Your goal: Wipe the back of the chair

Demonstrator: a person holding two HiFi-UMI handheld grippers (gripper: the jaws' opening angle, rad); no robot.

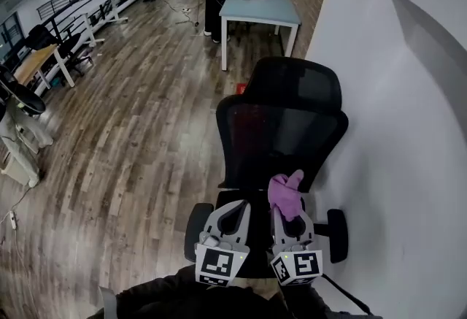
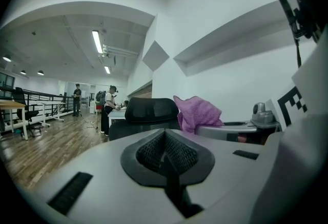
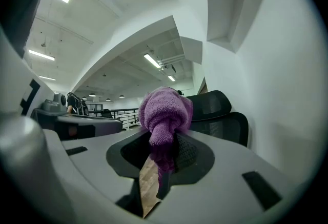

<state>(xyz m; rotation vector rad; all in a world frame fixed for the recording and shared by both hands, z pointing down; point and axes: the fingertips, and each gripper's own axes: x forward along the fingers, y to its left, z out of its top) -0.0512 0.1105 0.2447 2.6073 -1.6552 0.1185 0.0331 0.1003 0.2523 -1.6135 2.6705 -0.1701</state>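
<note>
A black mesh office chair (image 1: pixel 281 131) stands beside the white wall, its back (image 1: pixel 280 136) and headrest (image 1: pixel 293 84) facing me. My right gripper (image 1: pixel 288 219) is shut on a purple cloth (image 1: pixel 285 193) that bunches above its jaws, just in front of the lower edge of the chair back. In the right gripper view the purple cloth (image 3: pixel 164 115) fills the jaw gap, with the chair (image 3: pixel 218 115) behind it. My left gripper (image 1: pixel 232 219) is shut with nothing in it, side by side with the right one over the seat. The left gripper view shows the headrest (image 2: pixel 151 110) and cloth (image 2: pixel 197 114).
The white wall (image 1: pixel 401 128) runs close along the chair's right side. A light blue table (image 1: pixel 259 9) with people around it stands farther back. Desks (image 1: pixel 33 66) and a black chair (image 1: pixel 18 95) line the left side over wood flooring (image 1: pixel 139 135).
</note>
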